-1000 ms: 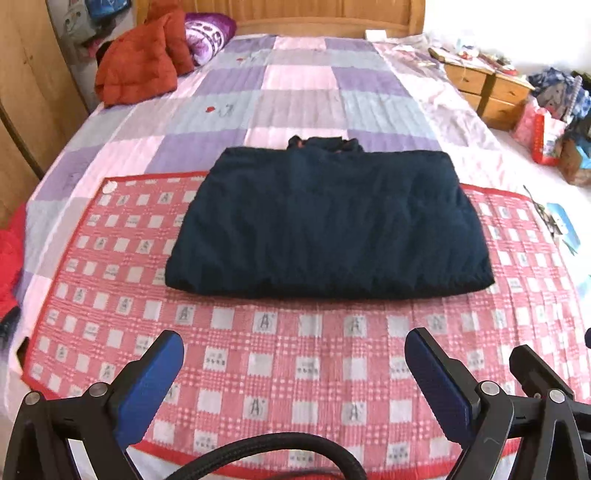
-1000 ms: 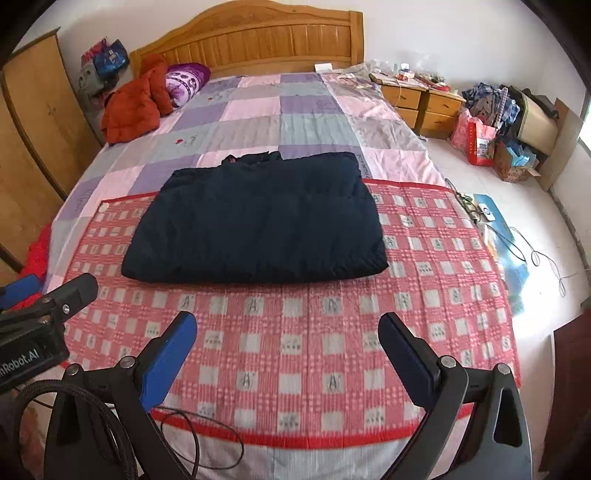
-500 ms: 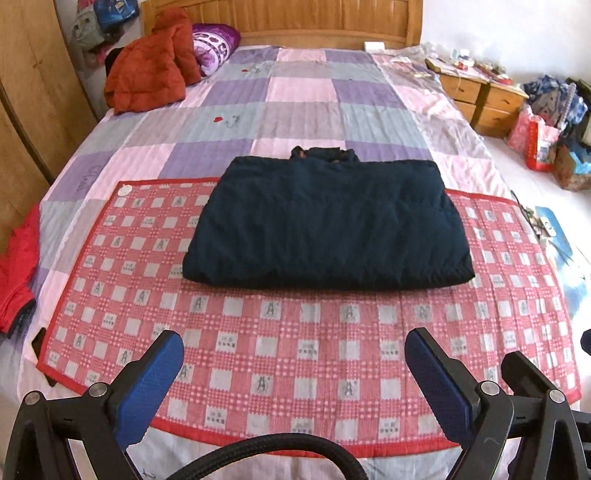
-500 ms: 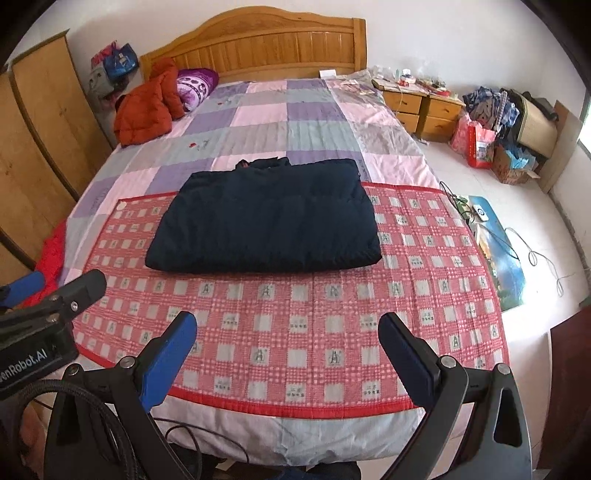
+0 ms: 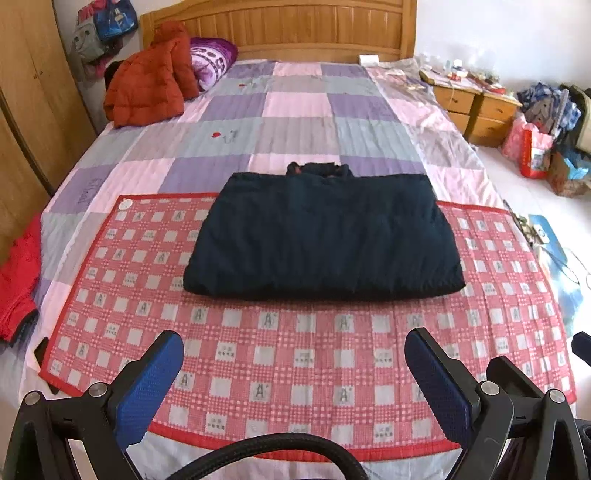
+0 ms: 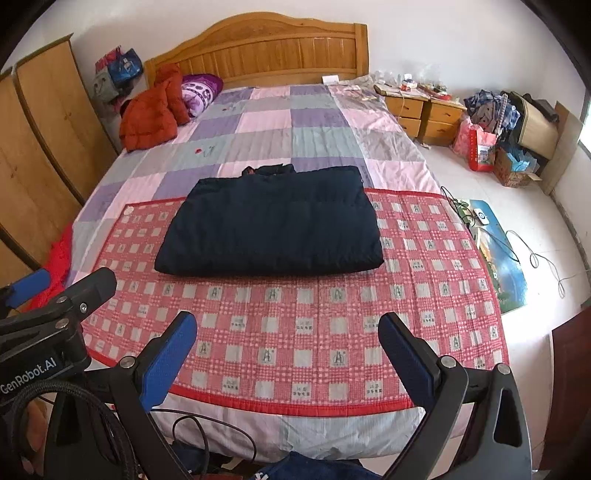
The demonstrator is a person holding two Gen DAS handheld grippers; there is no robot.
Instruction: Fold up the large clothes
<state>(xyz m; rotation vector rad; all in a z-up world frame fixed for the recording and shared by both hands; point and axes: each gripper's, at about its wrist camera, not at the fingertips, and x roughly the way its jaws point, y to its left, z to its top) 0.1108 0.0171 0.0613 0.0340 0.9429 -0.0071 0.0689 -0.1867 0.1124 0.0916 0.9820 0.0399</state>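
A dark navy padded jacket (image 5: 325,232) lies folded into a flat rectangle on a red checked mat (image 5: 303,350) on the bed, collar at the far side. It also shows in the right wrist view (image 6: 273,229), on the same mat (image 6: 295,332). My left gripper (image 5: 293,373) is open and empty, held back over the mat's near edge, well short of the jacket. My right gripper (image 6: 288,350) is open and empty, over the foot of the bed. The left gripper's body (image 6: 55,321) shows at the left of the right wrist view.
A red-orange puffy jacket (image 5: 147,81) and a purple pillow (image 5: 210,59) lie by the wooden headboard (image 5: 280,26). Red clothing (image 5: 18,277) hangs off the bed's left side. Wardrobe stands left; nightstands (image 6: 424,107), bags and cables are on the floor right.
Both grippers have pulled back and up from the bed, so the folded jacket looks smaller and farther. The jacket has not moved. Both grippers stay open.
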